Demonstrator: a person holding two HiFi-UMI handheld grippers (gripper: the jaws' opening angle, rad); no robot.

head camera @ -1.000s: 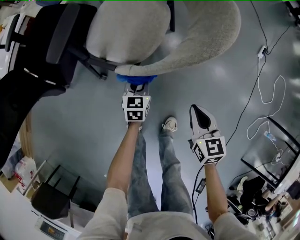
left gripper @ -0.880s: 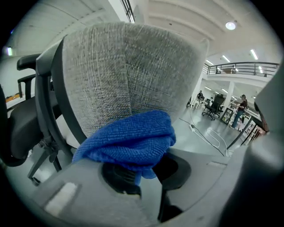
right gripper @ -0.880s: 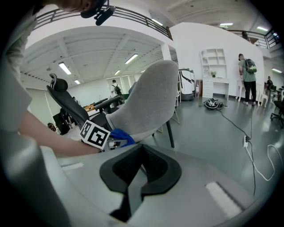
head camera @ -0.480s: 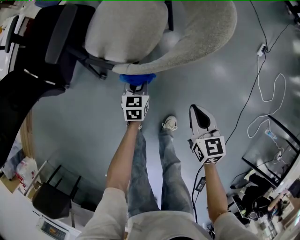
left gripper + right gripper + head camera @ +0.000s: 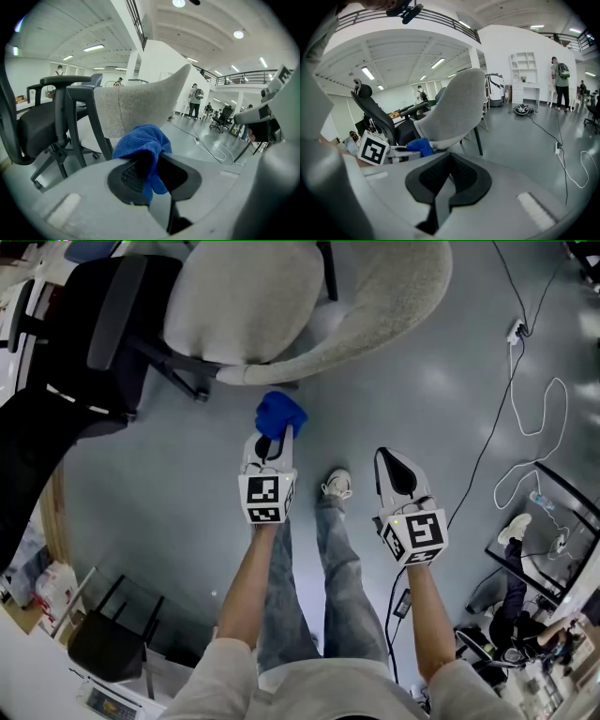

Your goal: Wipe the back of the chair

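The left gripper [image 5: 271,434] is squeezing a blue cloth [image 5: 280,413]. The cloth hangs near the gray chair's back [image 5: 375,315], not touching it. The right gripper [image 5: 392,457] is closed with nothing in it. I think the next move is pressing the cloth onto the back and rubbing.

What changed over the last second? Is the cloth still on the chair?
The left gripper, shut on the blue cloth, pulled back toward the person, so the cloth is now clear of the grey chair back. The right gripper stayed where it was, shut and empty.
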